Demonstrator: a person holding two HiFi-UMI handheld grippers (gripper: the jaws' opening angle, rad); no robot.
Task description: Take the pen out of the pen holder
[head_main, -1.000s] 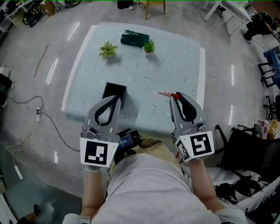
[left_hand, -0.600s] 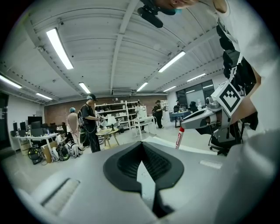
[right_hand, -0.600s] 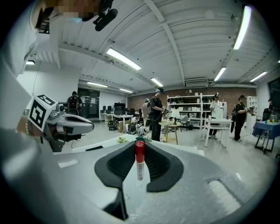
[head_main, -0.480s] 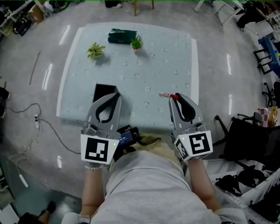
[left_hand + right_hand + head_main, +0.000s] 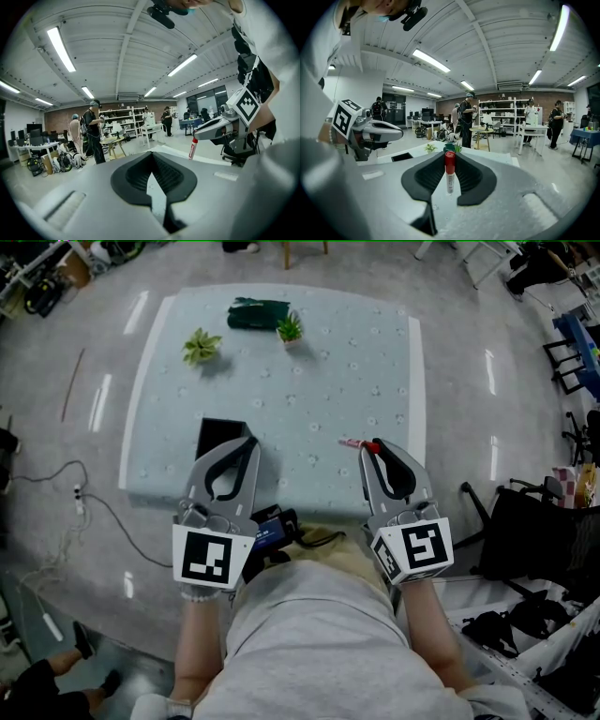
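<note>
The desk [image 5: 309, 390] is pale blue-green with tiny dots. The pen [image 5: 449, 171] is white with a red cap. The pen holder [image 5: 220, 435] is black. The little plants [image 5: 201, 345] are green. The left gripper [image 5: 246, 442] and right gripper [image 5: 372, 446] are grey, with black-and-white square markers.

In the head view the left gripper [image 5: 249, 442] covers the near right corner of the black pen holder [image 5: 217, 433], whose inside is too dark to show any contents. The tips of the right gripper [image 5: 367, 446] hide part of the pen [image 5: 351, 442] where they clamp it. In the right gripper view the print on its barrel is too small to read. A dark green thing [image 5: 259, 314] at the far edge of the table [image 5: 394, 381] is too small to identify. The picture's edges cut off a person [image 5: 33, 688] at the lower left and a chair [image 5: 305, 249] at the top, leaving only its legs. In the left gripper view that gripper's own body hides nearly all the table.
</note>
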